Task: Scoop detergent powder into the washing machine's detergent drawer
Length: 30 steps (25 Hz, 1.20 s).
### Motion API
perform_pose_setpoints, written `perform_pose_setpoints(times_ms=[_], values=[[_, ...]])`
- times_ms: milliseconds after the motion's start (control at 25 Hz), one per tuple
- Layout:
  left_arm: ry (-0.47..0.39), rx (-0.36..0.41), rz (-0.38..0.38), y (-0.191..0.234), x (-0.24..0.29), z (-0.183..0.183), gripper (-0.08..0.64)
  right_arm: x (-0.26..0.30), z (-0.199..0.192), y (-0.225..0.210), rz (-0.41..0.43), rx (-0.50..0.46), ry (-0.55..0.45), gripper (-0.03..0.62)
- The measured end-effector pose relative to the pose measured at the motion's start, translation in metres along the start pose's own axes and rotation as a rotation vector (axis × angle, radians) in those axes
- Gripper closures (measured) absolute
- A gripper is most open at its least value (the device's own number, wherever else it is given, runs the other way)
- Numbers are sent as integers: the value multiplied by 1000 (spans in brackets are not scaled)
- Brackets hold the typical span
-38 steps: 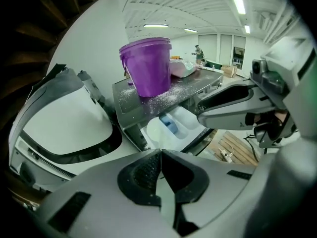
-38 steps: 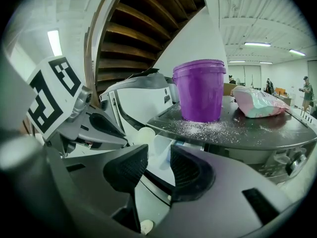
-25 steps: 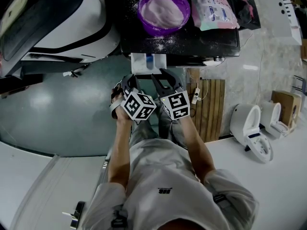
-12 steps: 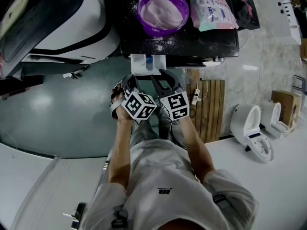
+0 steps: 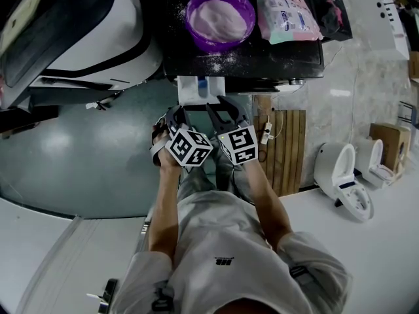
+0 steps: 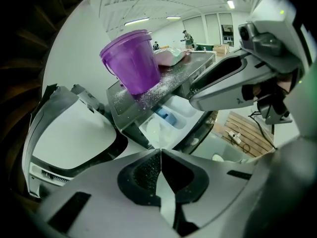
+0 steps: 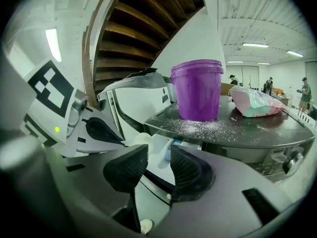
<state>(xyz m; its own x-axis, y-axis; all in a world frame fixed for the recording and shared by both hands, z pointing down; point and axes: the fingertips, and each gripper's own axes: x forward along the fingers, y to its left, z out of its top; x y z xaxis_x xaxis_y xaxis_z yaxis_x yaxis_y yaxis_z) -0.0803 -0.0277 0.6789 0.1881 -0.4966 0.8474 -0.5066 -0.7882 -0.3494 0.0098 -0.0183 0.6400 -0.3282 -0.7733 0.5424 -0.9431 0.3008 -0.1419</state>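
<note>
A purple bucket (image 5: 219,15) of pale detergent powder stands on the dark washing machine top (image 5: 294,51); it also shows as the purple bucket (image 6: 132,58) and purple bucket (image 7: 196,88) in the gripper views. Below the top's front edge, the white detergent drawer (image 5: 201,89) is pulled out, with a blue insert inside. Both grippers hover side by side just short of the drawer (image 6: 168,118). My left gripper (image 5: 178,114) is shut, tips touching, with nothing held (image 6: 160,155). My right gripper (image 5: 222,108) is open, with a narrow bare gap between its pads (image 7: 159,155).
A pink and teal detergent bag (image 5: 288,17) lies right of the bucket. Spilled powder (image 5: 216,61) dusts the machine top. A white machine with an open door (image 5: 85,31) stands at the left. A wooden slat mat (image 5: 288,146) and white fixtures (image 5: 340,172) lie to the right.
</note>
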Motion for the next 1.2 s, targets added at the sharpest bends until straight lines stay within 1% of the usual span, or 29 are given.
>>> perform_pose_setpoints(times_ms=[440, 720, 840, 1040, 1200], values=[[-4, -26, -21, -3, -1, -3, 545, -2, 2, 3, -9, -6, -5, 451], [-52, -91, -55, -2, -6, -3, 545, -9, 6, 8, -17, -10, -6, 453], [-110, -133, -65, 3, -15, 4, 545, -13, 9, 6, -28, -28, -12, 453], [-274, -215, -97, 16, -39, 25, 545, -26, 21, 5, -56, -55, -33, 453], [-386, -260, -112, 28, -59, 39, 545, -41, 35, 5, -83, -74, -62, 453]])
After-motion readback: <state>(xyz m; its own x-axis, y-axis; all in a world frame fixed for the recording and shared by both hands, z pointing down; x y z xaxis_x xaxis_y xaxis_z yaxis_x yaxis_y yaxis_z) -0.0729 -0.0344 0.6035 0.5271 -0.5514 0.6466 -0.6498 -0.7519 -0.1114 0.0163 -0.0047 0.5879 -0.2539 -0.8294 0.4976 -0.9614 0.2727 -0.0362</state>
